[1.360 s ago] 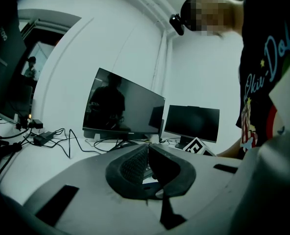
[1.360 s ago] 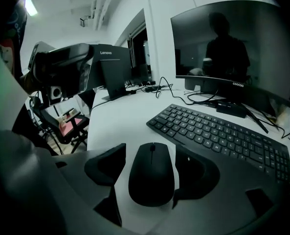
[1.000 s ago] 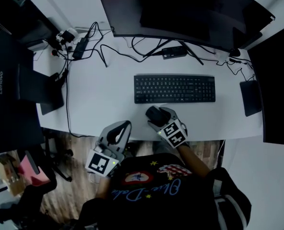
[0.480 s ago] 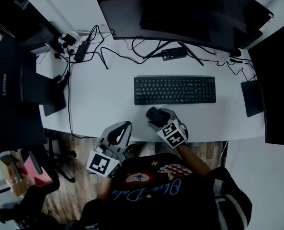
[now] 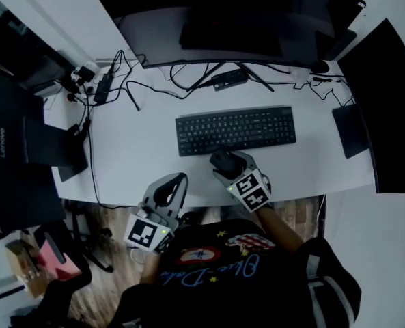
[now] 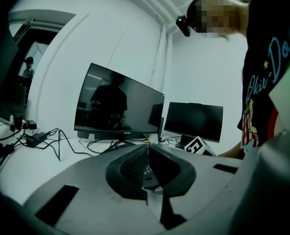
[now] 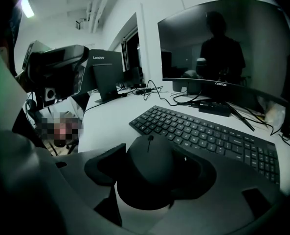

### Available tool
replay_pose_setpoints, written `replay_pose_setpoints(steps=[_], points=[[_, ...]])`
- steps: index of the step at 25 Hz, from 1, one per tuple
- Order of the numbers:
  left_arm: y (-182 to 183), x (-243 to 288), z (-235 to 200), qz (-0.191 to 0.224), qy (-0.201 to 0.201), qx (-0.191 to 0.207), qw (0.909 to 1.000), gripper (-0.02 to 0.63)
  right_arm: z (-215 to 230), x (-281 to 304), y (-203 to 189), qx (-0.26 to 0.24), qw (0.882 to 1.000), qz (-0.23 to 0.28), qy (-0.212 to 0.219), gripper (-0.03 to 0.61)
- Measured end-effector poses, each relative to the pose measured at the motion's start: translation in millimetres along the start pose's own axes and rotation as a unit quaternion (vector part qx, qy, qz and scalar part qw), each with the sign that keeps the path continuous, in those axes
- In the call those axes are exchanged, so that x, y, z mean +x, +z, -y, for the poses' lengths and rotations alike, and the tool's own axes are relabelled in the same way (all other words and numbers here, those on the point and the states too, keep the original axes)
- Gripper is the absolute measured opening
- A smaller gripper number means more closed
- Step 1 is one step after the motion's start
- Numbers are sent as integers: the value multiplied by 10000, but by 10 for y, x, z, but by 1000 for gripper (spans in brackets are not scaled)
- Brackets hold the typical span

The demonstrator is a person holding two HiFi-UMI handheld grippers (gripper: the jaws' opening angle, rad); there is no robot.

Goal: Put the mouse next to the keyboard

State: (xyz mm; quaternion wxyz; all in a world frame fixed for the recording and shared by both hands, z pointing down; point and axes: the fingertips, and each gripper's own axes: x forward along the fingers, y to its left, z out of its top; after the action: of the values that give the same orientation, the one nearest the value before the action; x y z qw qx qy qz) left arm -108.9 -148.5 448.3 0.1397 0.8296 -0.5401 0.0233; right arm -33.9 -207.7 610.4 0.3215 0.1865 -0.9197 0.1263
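Clamping one mouse (image 7: 147, 175), right claw (image 5: 231, 162), near one keyboard (image 5: 235, 130); left claw (image 5: 166, 191) seemingly closed.

My right gripper (image 5: 231, 164) sits low on the bench (image 5: 141, 149), forearm coming in from the lower right, jaws clamped on either side of the mouse (image 7: 149, 168). My left gripper (image 5: 173, 183) hangs at the bench's near edge, tips angled fwd, jaws pressed together w/ nothing btwn them.
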Motion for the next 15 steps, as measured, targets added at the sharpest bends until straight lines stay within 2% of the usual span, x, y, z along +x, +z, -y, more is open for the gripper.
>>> replay_pose_setpoints(steps=[8,15], points=[[-5,399,227,-131,-325,71,9994,5,541,-386,8,324,9976,301,-529,281],[56,774,430,-78,-580,195,9981,5,1143,-757,-69,575,9913,467,-1088,281]])
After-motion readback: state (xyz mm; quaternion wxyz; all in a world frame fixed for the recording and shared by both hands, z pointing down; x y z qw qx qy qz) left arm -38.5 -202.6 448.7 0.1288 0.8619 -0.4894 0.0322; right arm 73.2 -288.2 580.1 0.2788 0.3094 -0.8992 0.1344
